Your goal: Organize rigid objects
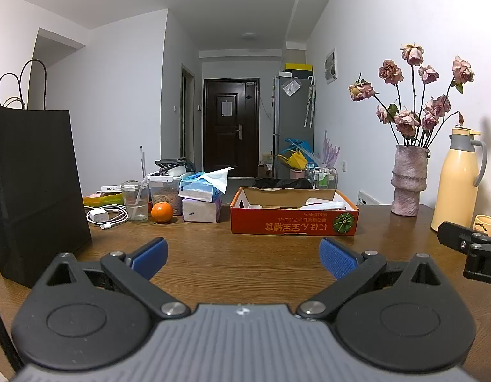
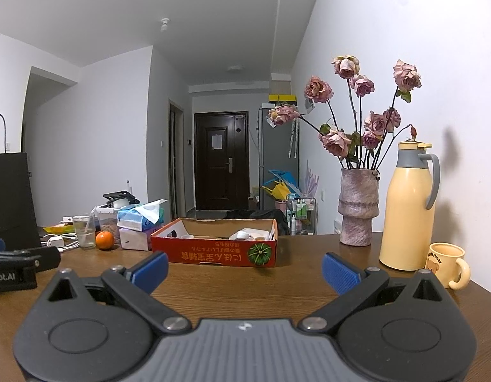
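Both claws, left [image 1: 243, 259] and right [image 2: 244, 272], spread wide, empty, above brown wooden tabletop [image 1: 213, 254]. Shallow red cardboard box [image 1: 294, 215] ahead, holding white items. Stage unclear: sorting beginning or finished.

There is one red box [image 1: 294, 219], one orange [image 1: 162, 212], one vase [image 1: 408, 180], one yellow jug [image 1: 458, 180], one black bag [image 1: 35, 187], and two tissue packs [image 1: 200, 187].

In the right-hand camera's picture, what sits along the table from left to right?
Black paper bag → drinking glass → orange → tissue pack → red cardboard box → vase of dried roses → yellow thermos jug → yellow mug.
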Action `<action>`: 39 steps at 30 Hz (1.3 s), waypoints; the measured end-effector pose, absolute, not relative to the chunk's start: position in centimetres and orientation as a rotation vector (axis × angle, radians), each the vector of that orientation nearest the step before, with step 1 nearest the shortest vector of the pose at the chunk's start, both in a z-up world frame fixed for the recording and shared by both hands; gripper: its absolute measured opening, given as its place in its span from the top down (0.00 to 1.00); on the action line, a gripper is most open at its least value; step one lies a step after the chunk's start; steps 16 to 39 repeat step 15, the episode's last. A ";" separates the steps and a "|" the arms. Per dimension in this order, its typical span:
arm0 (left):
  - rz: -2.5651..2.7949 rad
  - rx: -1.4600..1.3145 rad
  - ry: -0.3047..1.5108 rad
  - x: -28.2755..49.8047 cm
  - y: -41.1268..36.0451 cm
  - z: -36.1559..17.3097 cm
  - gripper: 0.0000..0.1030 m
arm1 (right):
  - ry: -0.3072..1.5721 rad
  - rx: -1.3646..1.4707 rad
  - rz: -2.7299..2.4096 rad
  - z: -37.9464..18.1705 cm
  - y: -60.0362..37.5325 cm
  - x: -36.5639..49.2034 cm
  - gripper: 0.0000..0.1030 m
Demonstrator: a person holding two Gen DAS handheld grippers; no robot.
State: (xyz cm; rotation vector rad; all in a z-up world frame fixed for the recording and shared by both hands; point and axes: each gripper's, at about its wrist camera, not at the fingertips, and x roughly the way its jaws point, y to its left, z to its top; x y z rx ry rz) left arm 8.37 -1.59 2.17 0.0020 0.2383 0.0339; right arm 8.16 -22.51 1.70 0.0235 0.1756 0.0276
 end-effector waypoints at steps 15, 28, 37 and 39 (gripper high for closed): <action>0.035 0.004 0.242 8.4 -1.4 2.1 0.00 | 0.181 0.017 0.032 1.5 -22.2 8.3 0.00; 0.035 0.004 0.242 8.4 -1.4 2.1 0.00 | 0.181 0.017 0.032 1.5 -22.2 8.3 0.00; 0.035 0.004 0.242 8.4 -1.4 2.1 0.00 | 0.181 0.017 0.032 1.5 -22.2 8.3 0.00; 0.035 0.004 0.242 8.4 -1.4 2.1 0.00 | 0.181 0.017 0.032 1.5 -22.2 8.3 0.00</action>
